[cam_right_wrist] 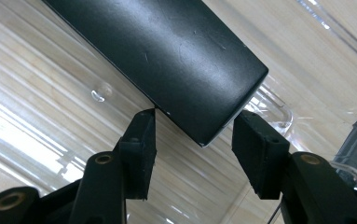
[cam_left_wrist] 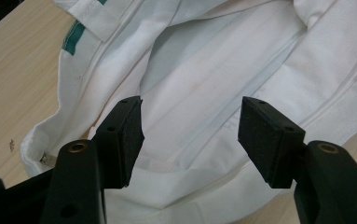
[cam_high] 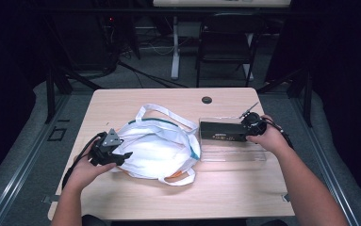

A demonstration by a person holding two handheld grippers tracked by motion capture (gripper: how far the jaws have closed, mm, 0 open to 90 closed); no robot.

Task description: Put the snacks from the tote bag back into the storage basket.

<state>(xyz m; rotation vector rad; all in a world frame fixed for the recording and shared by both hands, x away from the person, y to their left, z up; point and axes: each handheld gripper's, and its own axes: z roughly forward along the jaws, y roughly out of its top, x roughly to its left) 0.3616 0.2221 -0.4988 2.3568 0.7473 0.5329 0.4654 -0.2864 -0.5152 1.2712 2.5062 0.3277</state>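
A white cloth bag [cam_high: 159,146] with green trim lies crumpled in the middle of the table. My left gripper [cam_high: 127,156] sits at the bag's left edge and points right; in the left gripper view it [cam_left_wrist: 190,116] stands open just over the white fabric [cam_left_wrist: 204,84], nothing pressed between the pads. A long black box [cam_high: 223,132] lies in a clear plastic tray [cam_high: 232,153] to the right of the bag. My right gripper [cam_high: 245,129] is at the box's right end. In the right gripper view its jaws [cam_right_wrist: 195,126] straddle a corner of the box [cam_right_wrist: 167,51], with gaps beside the pads.
The wooden table [cam_high: 216,193] has a round cable hole [cam_high: 207,100] near its far edge. Something orange [cam_high: 180,175] peeks from under the bag's near side. A dark chair [cam_high: 225,42] and a desk leg stand beyond the table.
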